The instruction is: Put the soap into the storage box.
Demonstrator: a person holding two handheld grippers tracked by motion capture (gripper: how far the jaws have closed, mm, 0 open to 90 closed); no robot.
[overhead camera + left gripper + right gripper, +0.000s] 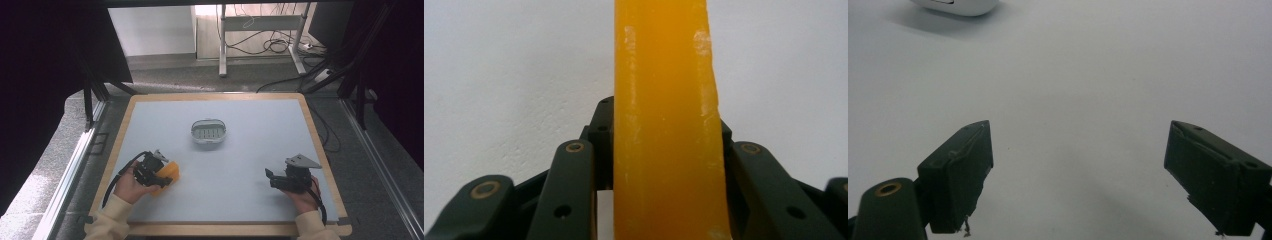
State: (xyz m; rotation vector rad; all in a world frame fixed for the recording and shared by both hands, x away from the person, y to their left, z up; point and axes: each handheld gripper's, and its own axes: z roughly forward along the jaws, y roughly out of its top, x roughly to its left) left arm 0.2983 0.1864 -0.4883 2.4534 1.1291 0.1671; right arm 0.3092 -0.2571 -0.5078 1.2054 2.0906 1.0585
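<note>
1. The left claw (167,176) is clenched on an orange block (170,175) at the near left of the surface (250,150).
2. The right claw (270,177) is released, jaws wide apart, near right.
3. A white oval dish (208,132) sits mid-surface, farther off.

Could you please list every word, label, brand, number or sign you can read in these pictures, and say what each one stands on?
There is no readable text in any of the three views.
Orange bar shut in the left gripper: plain faces, no stamp or label.
White slotted dish: only slots, no marking.
Right gripper, open: plain black jaws, no lettering.
Table: bare grey surface, no signs.
</note>
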